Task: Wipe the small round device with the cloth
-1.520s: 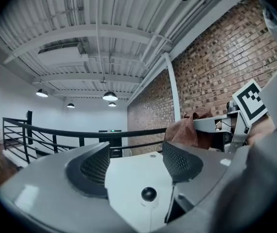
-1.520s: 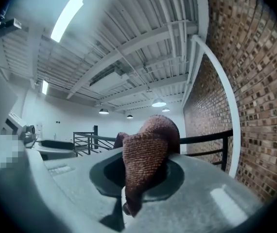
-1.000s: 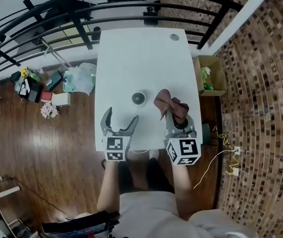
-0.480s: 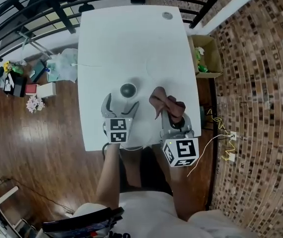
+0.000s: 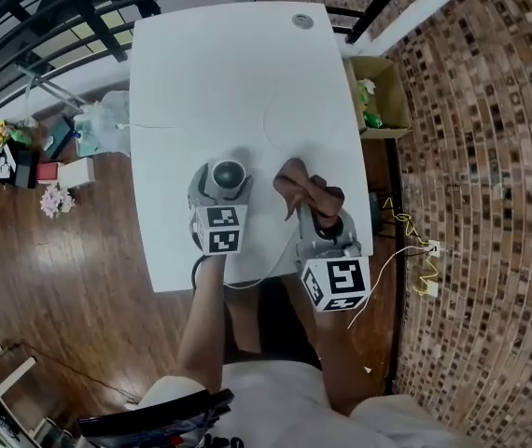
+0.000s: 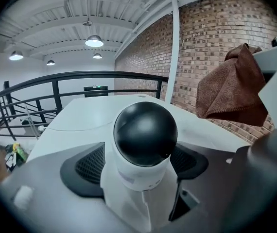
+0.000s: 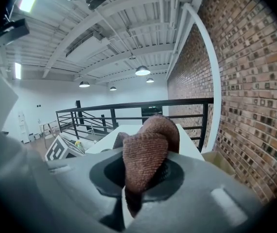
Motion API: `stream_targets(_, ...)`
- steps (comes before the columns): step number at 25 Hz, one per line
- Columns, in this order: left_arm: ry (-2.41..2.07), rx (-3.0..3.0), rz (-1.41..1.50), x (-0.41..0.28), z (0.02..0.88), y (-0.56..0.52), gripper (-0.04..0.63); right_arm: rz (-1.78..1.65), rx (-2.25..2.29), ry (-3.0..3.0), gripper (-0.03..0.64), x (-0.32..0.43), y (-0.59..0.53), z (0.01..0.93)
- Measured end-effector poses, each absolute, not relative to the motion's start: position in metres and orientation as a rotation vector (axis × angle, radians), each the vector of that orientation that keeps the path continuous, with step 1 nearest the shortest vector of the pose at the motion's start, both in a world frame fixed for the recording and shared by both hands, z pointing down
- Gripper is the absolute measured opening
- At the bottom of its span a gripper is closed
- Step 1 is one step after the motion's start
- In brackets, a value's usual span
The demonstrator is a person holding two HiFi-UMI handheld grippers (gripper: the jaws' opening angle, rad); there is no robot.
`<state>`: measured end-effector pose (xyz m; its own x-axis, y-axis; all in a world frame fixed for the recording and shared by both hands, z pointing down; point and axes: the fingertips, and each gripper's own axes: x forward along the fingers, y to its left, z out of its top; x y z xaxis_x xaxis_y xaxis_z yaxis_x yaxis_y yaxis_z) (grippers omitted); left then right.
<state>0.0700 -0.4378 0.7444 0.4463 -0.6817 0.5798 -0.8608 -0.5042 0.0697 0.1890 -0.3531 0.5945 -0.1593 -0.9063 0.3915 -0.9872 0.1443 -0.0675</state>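
So you had the device braced and the cloth ready to wipe.
Your left hand-held gripper [image 5: 224, 189] had just been closing its jaws, which sat against the white body of the small round device [image 6: 146, 135] on the tabletop [image 5: 229, 73]. Your right hand-held gripper [image 7: 138, 178] was clamped on the brown cloth [image 5: 301, 187], held near it. Next, I judge, the cloth needed bringing onto the black dome. The cardboard box [image 5: 378, 96] on the floor held something green.

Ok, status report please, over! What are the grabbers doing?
Left gripper jaws just been closing around small round device, contact unclear. Right gripper shut on cloth, apart from device. Nothing between.
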Motion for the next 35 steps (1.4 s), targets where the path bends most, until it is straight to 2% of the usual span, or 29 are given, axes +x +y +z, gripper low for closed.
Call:
stream_targets(2,-1.282,2.369,0.717,0.076,0.747,-0.437,0.388,0.444,1.846,-2.171,0.029,0.188,-0.354,0.591)
stream_targets(3,-1.274,2.372,0.722,0.078,0.747,-0.437,0.382,0.439,1.847,-2.173,0.028,0.188,-0.354,0.589)
stream_targets(10,-1.105,2.292,0.591,0.071,0.728,-0.424,0.377,0.423,1.876,-2.180,0.029,0.184,-0.351,0.573)
stream_targets(18,-0.876,2.319,0.425,0.063,0.645,-0.391,0.379,0.471,1.813,-2.313,0.028,0.168,-0.353,0.534)
stream_targets(29,-0.270,2.634,0.342,0.052,0.492,-0.302,0.379,0.668,1.209,-2.841,0.029,0.098,-0.356,0.433)
stream_targets(35,0.017,2.805,0.373,0.042,0.450,-0.260,0.379,0.700,0.876,-2.950,0.026,0.067,-0.355,0.396)
